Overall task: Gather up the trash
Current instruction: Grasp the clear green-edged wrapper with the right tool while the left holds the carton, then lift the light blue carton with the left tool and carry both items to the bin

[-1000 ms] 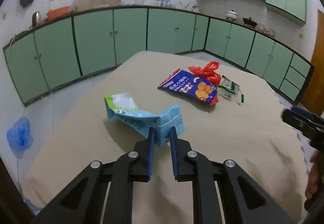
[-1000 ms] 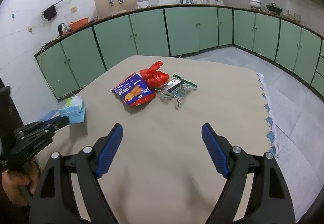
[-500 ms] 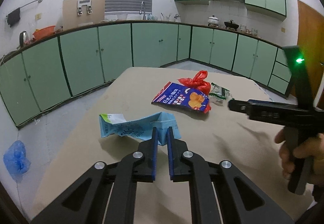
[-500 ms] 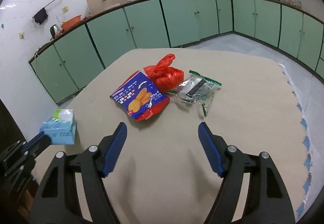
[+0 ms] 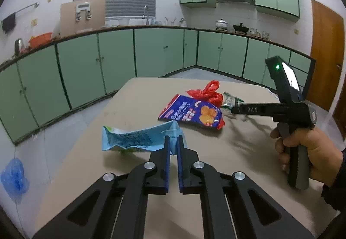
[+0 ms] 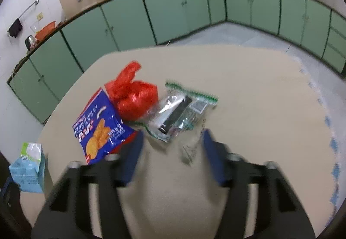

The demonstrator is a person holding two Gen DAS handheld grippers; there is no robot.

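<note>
Trash lies mid-table [image 6: 248, 92]: chip bag [image 6: 101, 131], red bag [image 6: 132, 96], clear wrapper [image 6: 179, 113]. Left gripper [image 5: 173, 144] pinches the blue carton [image 5: 138, 137] near the left edge. Right gripper [image 6: 173, 141], jaws just closing but still apart, nears the wrapper; next it must pinch it.

We see dim, even indoor light with soft shadows on the table [image 5: 248, 137]. Both fisheye views bend at the edges. The right gripper [image 6: 173, 148] looks motion-blurred; the left view stays sharp.
</note>
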